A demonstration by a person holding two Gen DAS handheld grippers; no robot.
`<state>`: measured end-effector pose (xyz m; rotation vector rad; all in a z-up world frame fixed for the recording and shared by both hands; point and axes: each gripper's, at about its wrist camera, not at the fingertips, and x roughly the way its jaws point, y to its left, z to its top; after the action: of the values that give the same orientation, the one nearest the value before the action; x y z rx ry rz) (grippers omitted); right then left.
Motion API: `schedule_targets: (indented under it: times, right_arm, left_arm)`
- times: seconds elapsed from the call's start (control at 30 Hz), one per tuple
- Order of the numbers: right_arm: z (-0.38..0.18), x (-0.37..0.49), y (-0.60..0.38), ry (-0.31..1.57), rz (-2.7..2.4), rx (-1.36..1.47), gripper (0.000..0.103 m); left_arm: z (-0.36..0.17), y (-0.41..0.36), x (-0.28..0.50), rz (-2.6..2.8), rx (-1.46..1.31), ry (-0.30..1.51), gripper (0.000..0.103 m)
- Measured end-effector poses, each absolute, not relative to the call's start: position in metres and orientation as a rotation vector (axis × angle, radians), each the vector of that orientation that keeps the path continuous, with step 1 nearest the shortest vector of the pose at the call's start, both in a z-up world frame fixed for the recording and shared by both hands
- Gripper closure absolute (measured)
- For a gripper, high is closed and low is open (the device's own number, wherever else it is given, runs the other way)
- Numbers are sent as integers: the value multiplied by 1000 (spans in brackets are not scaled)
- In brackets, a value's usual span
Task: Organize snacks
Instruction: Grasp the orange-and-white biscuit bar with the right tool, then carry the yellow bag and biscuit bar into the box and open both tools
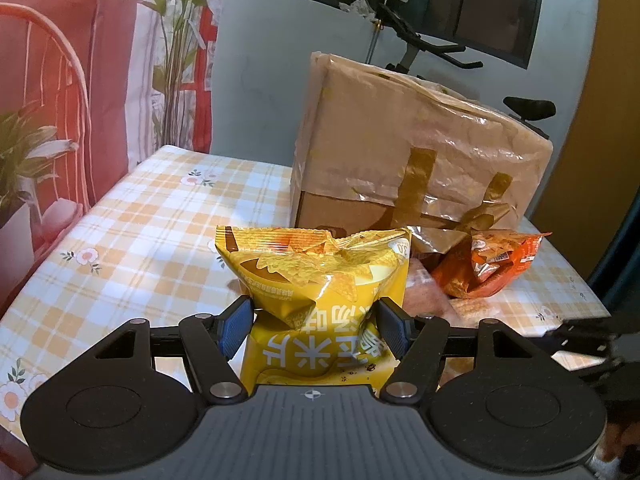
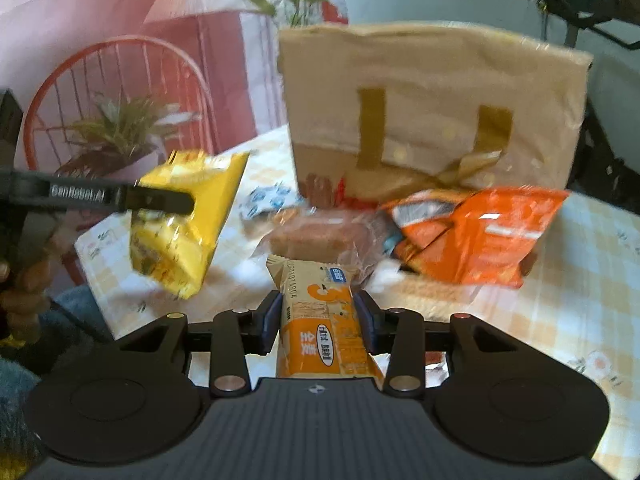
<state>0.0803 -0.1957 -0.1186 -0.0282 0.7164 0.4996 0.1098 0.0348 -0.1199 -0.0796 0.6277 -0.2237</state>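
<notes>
My left gripper [image 1: 314, 326] is shut on a puffy yellow snack bag [image 1: 316, 280], its blue pads denting the bag's sides; the bag hangs above the checked tablecloth [image 1: 140, 220]. From the right wrist view that same yellow snack bag [image 2: 188, 224] hangs at the left, held in the left gripper's black fingers [image 2: 160, 202]. My right gripper [image 2: 318, 320] is shut on a narrow orange-and-cream biscuit pack [image 2: 320, 320], pads pressed against both sides. An orange snack bag [image 2: 476, 236] and a clear-wrapped brown snack [image 2: 316, 236] lie on the table beyond it.
A tall tan paper bag [image 1: 404, 148] with gold handles and a bow stands at the back of the table. The orange snack bag [image 1: 488, 264] lies at its foot. A small blue-and-white packet [image 2: 268, 200] lies left of the paper bag. A printed backdrop hangs at the left.
</notes>
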Motion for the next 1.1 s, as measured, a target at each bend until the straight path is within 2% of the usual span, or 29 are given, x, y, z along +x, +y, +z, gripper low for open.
schedule_targets:
  times: [0.23,0.43,0.57,0.87,1.1]
  right_arm:
    - [-150,88,-179,852,484,-61,62]
    - [-156,86,-181,875,477,-87,61]
    - [-157,83,-182,882,494,-81,64]
    - [-88,70,-215,684,504,13,65]
    - [-11,95,-242,461,422,11,65]
  left_arm:
    - [-121,36,111,-226,-79,639,33]
    - [-124,33,112,-238,-74,651,33]
    - [-122,34,110,-242,-73,642,33]
    - [-90,32,112,-272,-61,547,33]
    - [-29,14,140,-348,-47,414,33]
